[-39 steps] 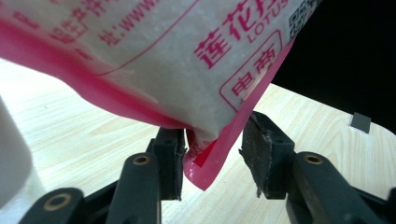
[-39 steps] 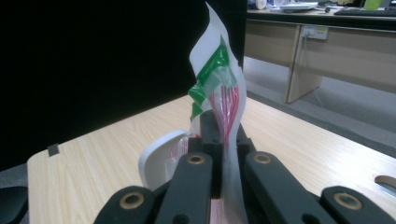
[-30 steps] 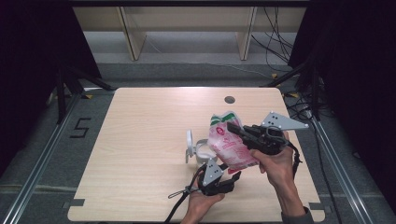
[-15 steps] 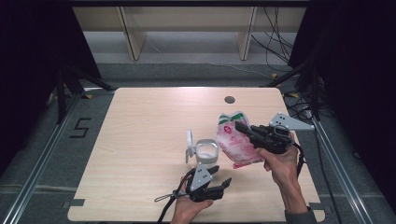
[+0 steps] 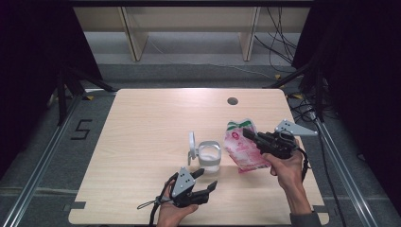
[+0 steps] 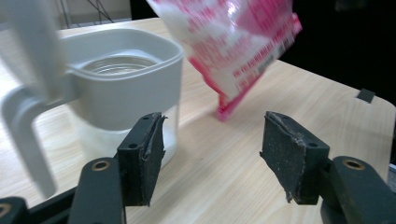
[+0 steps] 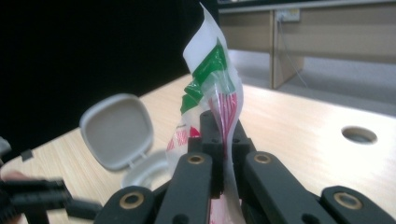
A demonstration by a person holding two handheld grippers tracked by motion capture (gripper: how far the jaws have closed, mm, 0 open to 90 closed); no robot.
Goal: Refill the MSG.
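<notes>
A clear container (image 5: pixel 208 156) with a pale flip lid (image 5: pixel 191 144) standing open sits on the table, right of centre near the front. Just right of it my right gripper (image 5: pixel 247 134) is shut on a pink and white bag (image 5: pixel 240 150) with a green top, held tilted above the table. In the right gripper view the jaws (image 7: pixel 221 125) pinch the bag (image 7: pixel 210 70) below its green band. My left gripper (image 5: pixel 206 178) lies low by the front edge. Its jaws have just been opening and stand open (image 6: pixel 212 128) with nothing between them, facing the container (image 6: pixel 121 79) and the bag's lower corner (image 6: pixel 233 56).
The wooden table (image 5: pixel 142 123) has a round cable hole (image 5: pixel 232 100) near its far edge. Metal rails run along both sides of the table. Shelf legs and loose cables lie on the floor beyond it.
My left gripper has drawn back from the bag toward the front left, and its jaws have spread. My right gripper has carried the bag right and a little lower.
</notes>
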